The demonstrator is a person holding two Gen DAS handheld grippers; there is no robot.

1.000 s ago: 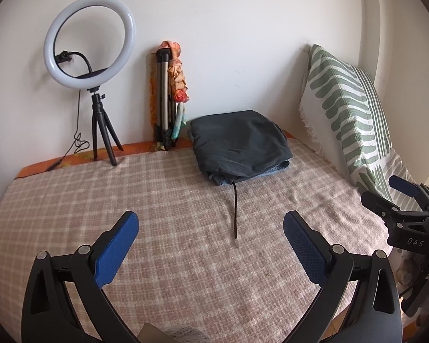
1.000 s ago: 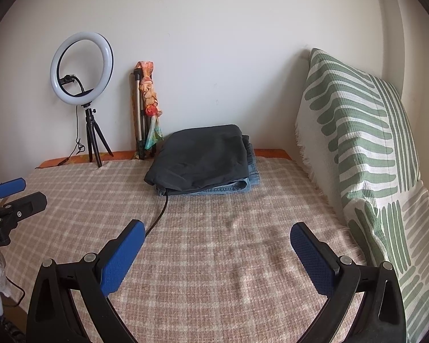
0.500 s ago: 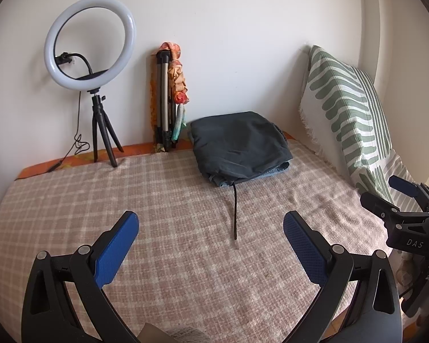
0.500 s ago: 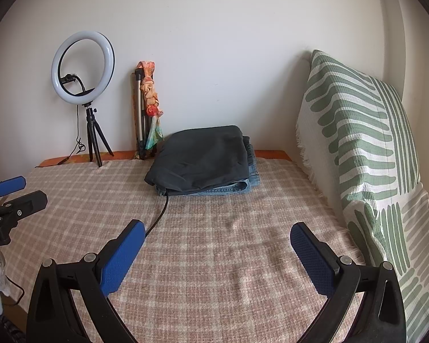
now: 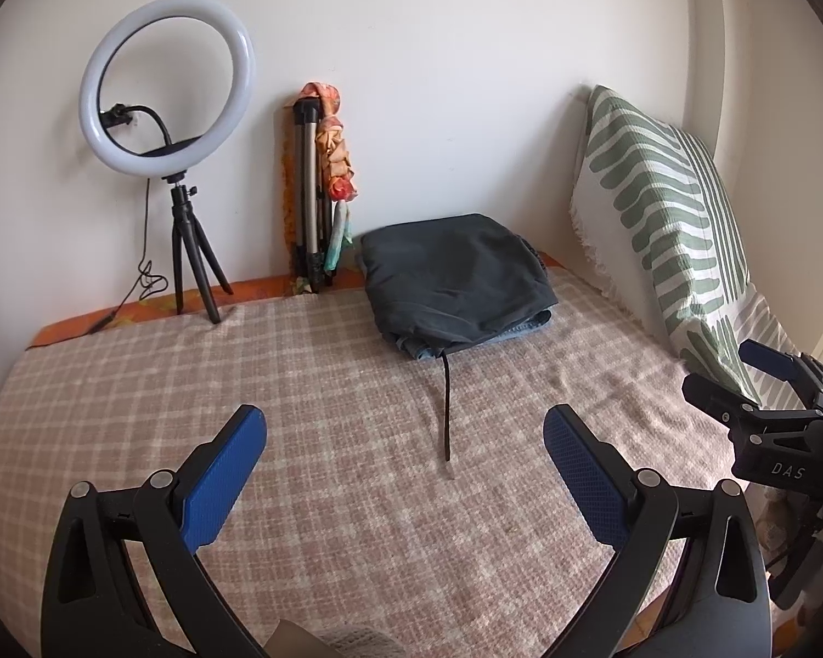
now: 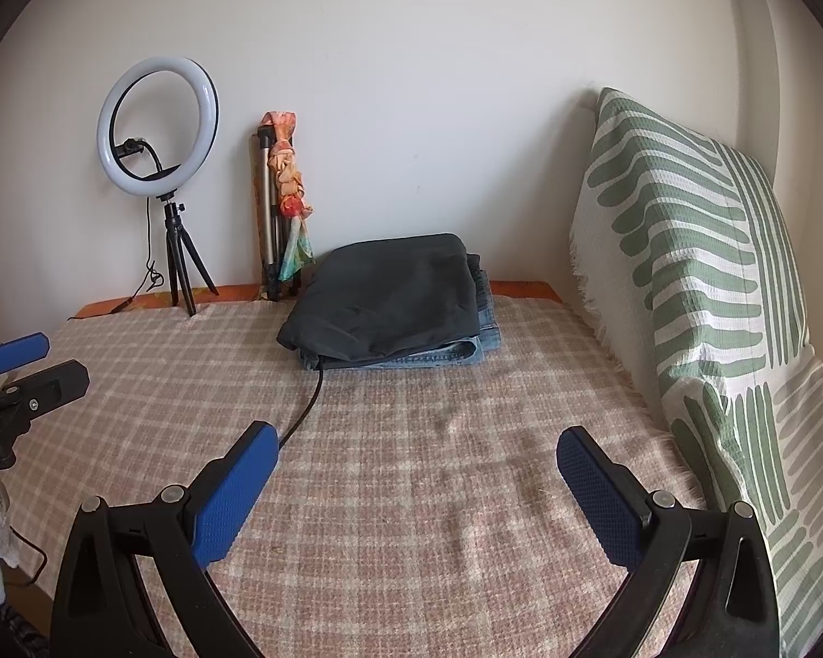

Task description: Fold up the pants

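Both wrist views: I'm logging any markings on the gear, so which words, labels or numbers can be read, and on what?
"DAS": white letters on the black body of the right gripper, seen in the left wrist view.
"LAI": white letters, cut off by the frame edge, on the body of the left gripper, seen in the right wrist view.
Nothing readable on the folded pants, ring light or striped cushion.

A bed covered with a pink-and-cream checked woven blanket [image 5: 302, 384] carries everything. At its far side, near the wall, lies a folded dark grey pair of pants [image 5: 455, 279] on top of folded blue jeans [image 6: 444, 353]. A thin black drawstring [image 5: 444, 411] trails from the pile across the blanket. A white ring light on a small black tripod [image 5: 192, 268] stands at the far left edge.
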